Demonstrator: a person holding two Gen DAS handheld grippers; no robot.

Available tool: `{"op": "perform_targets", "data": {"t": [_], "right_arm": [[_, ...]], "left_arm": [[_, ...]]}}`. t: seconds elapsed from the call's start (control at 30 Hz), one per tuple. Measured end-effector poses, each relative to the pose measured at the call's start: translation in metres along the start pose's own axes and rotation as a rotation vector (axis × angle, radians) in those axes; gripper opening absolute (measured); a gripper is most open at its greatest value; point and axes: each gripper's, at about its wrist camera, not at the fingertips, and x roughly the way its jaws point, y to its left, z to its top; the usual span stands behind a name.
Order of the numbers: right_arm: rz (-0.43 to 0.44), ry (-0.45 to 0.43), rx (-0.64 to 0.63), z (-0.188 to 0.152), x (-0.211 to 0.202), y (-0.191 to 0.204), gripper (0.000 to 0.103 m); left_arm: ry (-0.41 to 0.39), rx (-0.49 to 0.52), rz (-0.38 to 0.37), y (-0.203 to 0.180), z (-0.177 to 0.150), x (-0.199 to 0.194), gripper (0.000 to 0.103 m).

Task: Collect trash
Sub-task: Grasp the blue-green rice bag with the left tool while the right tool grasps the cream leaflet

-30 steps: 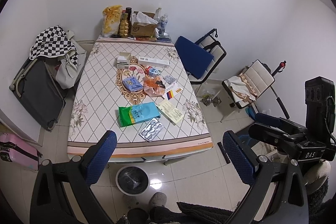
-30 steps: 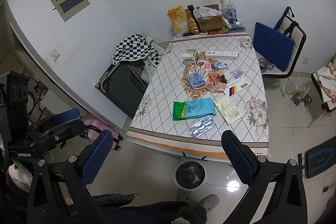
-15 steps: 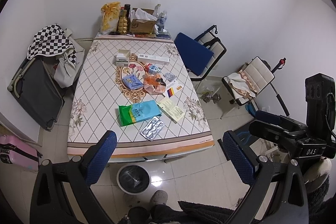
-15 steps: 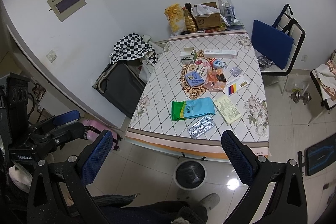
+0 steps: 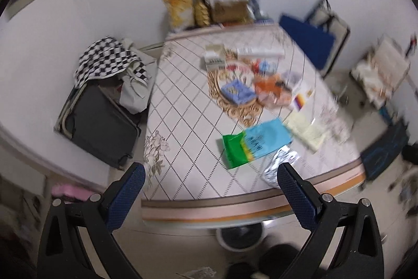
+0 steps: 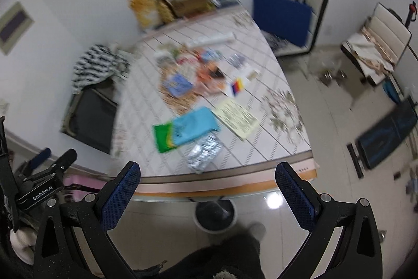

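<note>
A table (image 5: 183, 127) with a diamond-patterned cloth carries scattered litter: a green and blue packet (image 5: 254, 141) (image 6: 186, 128), a silver blister pack (image 5: 278, 166) (image 6: 205, 152), a yellow paper (image 5: 305, 130) (image 6: 236, 118), an orange wrapper (image 5: 271, 90) and small boxes. A round bin (image 5: 240, 237) (image 6: 215, 213) stands on the floor under the near table edge. My left gripper (image 5: 210, 195) and right gripper (image 6: 207, 191) are both open and empty, held above the floor short of the table. Both views are blurred.
A dark suitcase (image 5: 99, 127) with a checkered cloth (image 5: 104, 59) leans left of the table. A blue chair (image 6: 282, 17) and a beige chair (image 6: 378, 41) stand to the right. Bags and a carton (image 5: 227, 7) crowd the table's far end.
Both grippers have moved closer to the table and swung, so the table looks larger and the views are blurred. Nothing on the table has moved.
</note>
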Motion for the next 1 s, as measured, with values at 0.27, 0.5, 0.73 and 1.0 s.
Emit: {"op": "perform_targets", "data": {"t": [0.27,0.5,0.73,1.0], "right_arm": [[-0.127,0.236,0.056,0.029,0.142,-0.069,0.103],[-0.151,0.400,0.045,0.059,0.251,-0.118,0.103],[-0.134,0.499,0.036,0.079,0.305,-0.138,0.103],[-0.063,0.545,-0.081,0.098,0.341,-0.102,0.103]], "left_arm": [[0.230,0.466,-0.003,-0.079,0.023,0.140,0.103],[0.414,0.848,-0.015,-0.140,0.030,0.242,0.103],[0.522,0.928,-0.136,-0.158,0.035,0.297,0.102],[0.598,0.502,-0.137,-0.110,0.061,0.303,0.091]]}}
